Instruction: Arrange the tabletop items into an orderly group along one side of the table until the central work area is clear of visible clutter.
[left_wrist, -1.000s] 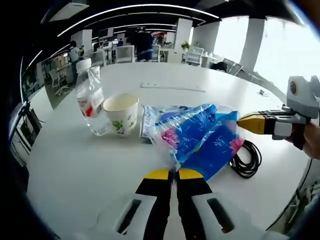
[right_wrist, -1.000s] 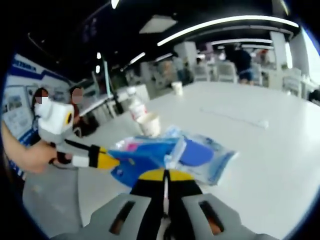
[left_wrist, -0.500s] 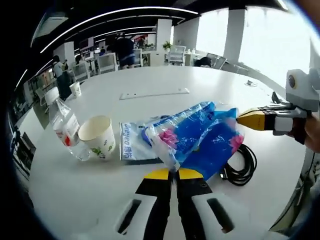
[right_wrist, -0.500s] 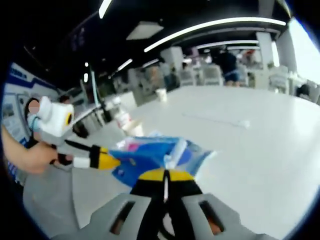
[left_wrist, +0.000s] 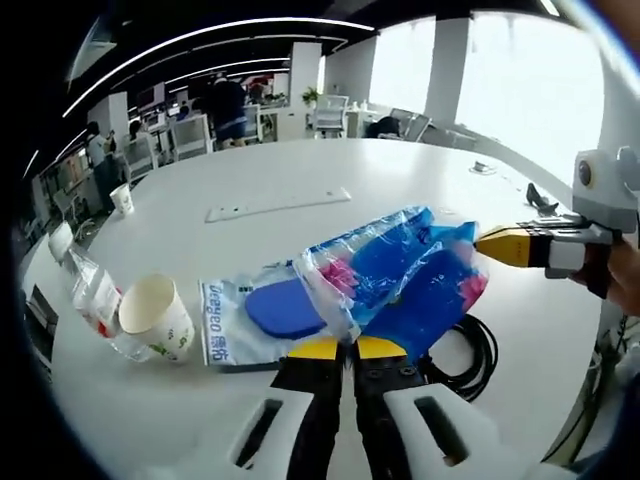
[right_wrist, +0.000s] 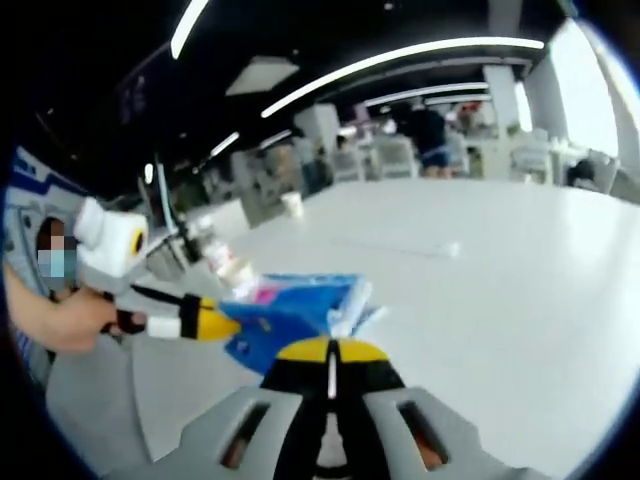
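carrying the blue plastic bag clenched between both tools, left tool at 6 o'clock, right tool at 3 o'clock, above the worktop. next, i judge: set it beside the paper cup at 9 o'clock.

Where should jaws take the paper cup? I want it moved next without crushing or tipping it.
Take the paper cup across its upper wall just under the rim, coming from its open side, away from the water bottle standing right beside it. It stands upright and widens toward the open mouth, so a gentle side pinch there seems least likely to slip or tip it.
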